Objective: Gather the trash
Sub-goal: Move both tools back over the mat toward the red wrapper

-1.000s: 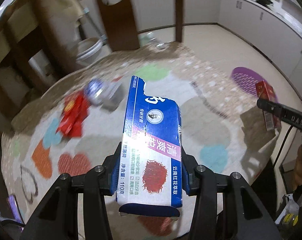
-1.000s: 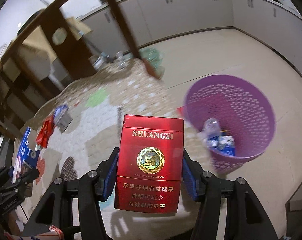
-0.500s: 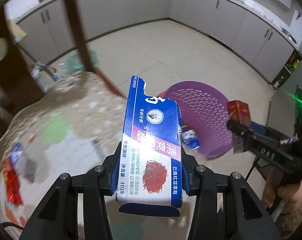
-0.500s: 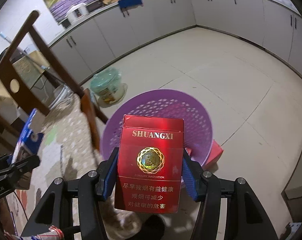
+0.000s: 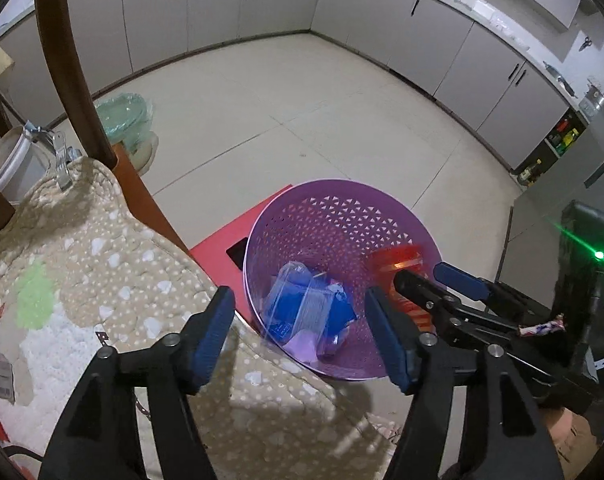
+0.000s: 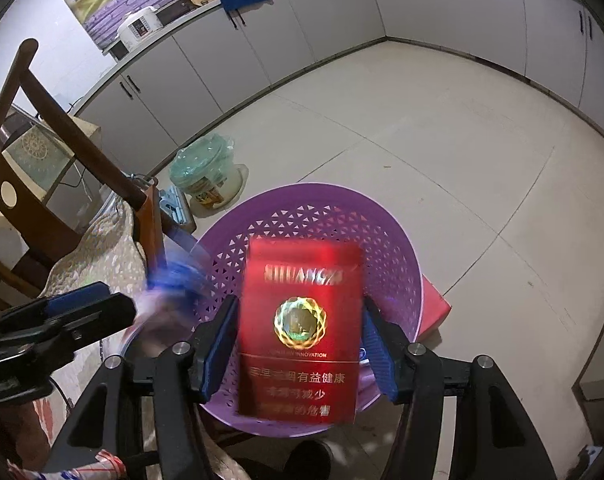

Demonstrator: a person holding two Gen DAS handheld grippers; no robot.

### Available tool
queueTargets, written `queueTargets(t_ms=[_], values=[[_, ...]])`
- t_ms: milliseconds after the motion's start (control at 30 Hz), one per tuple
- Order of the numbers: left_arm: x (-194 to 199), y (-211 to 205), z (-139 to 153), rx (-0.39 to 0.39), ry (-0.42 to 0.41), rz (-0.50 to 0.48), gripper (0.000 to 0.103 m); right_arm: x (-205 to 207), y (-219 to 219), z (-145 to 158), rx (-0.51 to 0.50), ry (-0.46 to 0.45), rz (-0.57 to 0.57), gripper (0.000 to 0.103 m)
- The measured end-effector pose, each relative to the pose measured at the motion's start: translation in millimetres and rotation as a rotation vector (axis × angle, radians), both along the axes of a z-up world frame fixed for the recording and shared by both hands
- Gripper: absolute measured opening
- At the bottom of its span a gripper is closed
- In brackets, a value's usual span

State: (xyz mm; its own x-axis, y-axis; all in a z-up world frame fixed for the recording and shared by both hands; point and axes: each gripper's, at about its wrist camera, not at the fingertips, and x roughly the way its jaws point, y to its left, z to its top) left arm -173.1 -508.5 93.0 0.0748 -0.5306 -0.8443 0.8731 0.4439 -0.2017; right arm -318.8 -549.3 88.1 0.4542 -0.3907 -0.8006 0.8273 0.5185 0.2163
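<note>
A purple mesh basket [image 5: 334,216] stands on the floor beside the covered table and holds blue and clear wrappers [image 5: 308,306]. My left gripper [image 5: 300,320] is open and empty above the basket. In the right wrist view the blue box [image 6: 174,276] is a blur dropping at the basket's left rim [image 6: 314,196]. My right gripper [image 6: 298,344] has its jaws apart. The red cigarette pack [image 6: 300,328] is blurred between them, over the basket, no longer pinched. The pack [image 5: 398,264] also shows in the left wrist view.
A table with a beige dotted cloth [image 5: 82,272] lies at left, with a brown chair back [image 5: 74,72] behind it. A red flat box [image 5: 222,240] lies under the basket. A green-wrapped pot [image 6: 206,176] stands on the tile floor. Cabinets line the walls.
Both grippers opened over the purple basket. The blue box left my left gripper and is falling in. The red pack has slipped loose between the right jaws.
</note>
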Motion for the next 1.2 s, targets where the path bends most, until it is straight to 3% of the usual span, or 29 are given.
queueTargets(t_ms=[333,567,700,967,1100,1200], values=[[-6,48,12,-0.017,-0.038,0.062,0.068,-10,14,8,-0.005,-0.001,-0.014,0.068],[10,121,12,0.007,-0.069,0.172,0.068,5,44,20,-0.034,0.005,0.018,0.070],[36,179,9,0.019,-0.075,0.285,0.068,23,68,27,-0.049,0.020,0.060,0.071],[105,318,-7,0.118,-0.192,0.533,0.071,82,127,27,-0.051,0.059,0.216,0.075],[145,366,-19,0.136,-0.184,0.619,0.072,121,156,20,-0.044,0.082,0.311,0.075],[168,378,-29,0.121,-0.160,0.621,0.073,150,174,12,-0.019,0.087,0.372,0.075]])
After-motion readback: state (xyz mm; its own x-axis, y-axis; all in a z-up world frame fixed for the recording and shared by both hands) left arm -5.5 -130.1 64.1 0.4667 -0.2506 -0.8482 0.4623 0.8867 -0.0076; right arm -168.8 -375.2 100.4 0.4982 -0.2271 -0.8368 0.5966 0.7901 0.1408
